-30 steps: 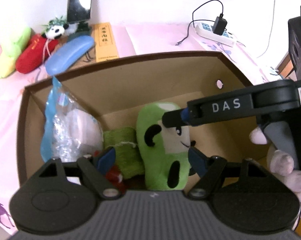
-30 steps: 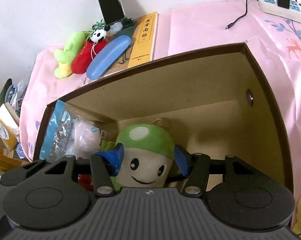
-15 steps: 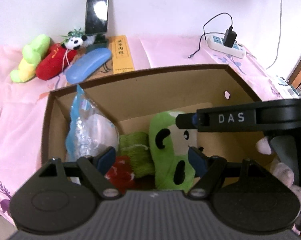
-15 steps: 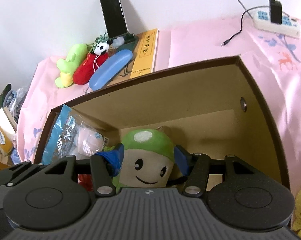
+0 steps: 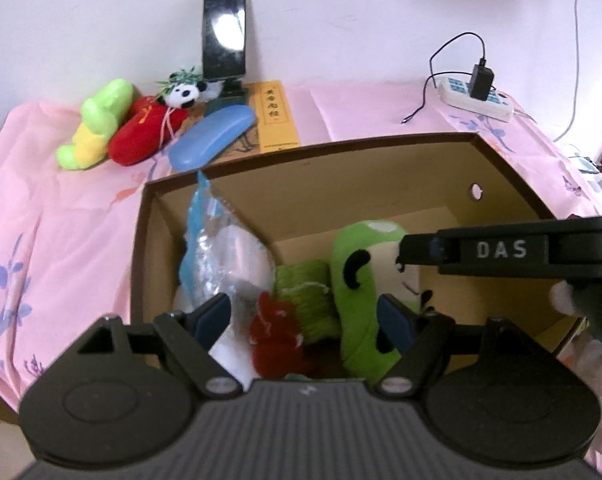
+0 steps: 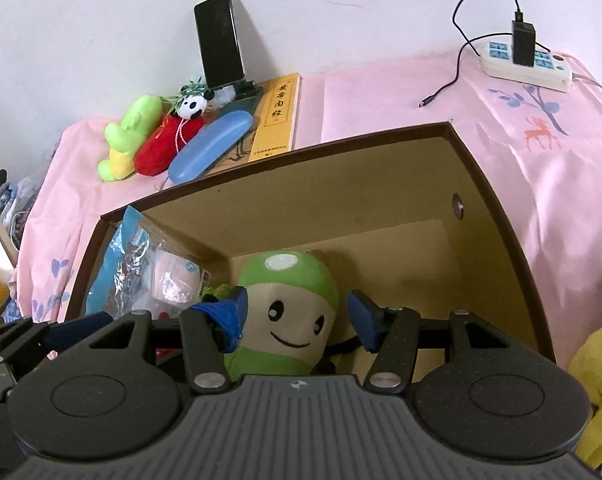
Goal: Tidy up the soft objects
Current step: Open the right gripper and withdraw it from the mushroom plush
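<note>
Both tongs stand wide and hold nothing: your right gripper (image 6: 295,318) brackets the green mushroom-cap plush doll (image 6: 289,312) without pressing it, while your left gripper (image 5: 305,320) hovers over the box's near edge. That doll sits upright inside the brown cardboard box (image 5: 341,176), wedged beside a green yarn bundle (image 5: 305,288) and a clear plastic packet (image 5: 221,248), so it looks delivered. Outside, the green-and-yellow plush (image 6: 129,136) and red plush with panda head (image 6: 169,140) lie near the blue glasses case (image 6: 209,146), likely awaiting collection.
</note>
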`<state>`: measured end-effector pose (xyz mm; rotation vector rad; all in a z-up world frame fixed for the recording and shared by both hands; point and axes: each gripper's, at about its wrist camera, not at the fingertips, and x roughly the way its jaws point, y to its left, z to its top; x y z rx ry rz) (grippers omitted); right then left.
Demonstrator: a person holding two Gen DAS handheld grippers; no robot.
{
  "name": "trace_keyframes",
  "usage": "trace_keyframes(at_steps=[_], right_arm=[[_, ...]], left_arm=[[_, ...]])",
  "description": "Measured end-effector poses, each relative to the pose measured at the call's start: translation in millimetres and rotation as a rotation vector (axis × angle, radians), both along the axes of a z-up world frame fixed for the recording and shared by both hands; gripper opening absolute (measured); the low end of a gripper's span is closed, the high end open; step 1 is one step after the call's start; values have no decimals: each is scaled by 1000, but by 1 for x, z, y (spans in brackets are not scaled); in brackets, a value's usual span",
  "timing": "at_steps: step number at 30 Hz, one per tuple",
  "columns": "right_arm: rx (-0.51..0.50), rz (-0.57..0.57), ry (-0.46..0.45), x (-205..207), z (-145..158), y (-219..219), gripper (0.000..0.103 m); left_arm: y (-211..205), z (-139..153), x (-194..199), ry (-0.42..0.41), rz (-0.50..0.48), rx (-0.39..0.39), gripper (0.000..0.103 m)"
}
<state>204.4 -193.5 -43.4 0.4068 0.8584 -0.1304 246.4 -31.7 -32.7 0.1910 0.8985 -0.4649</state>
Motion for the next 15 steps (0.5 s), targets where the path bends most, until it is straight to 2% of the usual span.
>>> trace_keyframes(at_steps=[6, 15], right_arm=[[2, -12, -3, -6, 0, 6, 41], [-12, -55, -12, -18, 2, 15, 41]], left_arm=[[10, -2, 0, 30, 28, -10, 80], [17, 5, -7, -6, 8, 5, 80]])
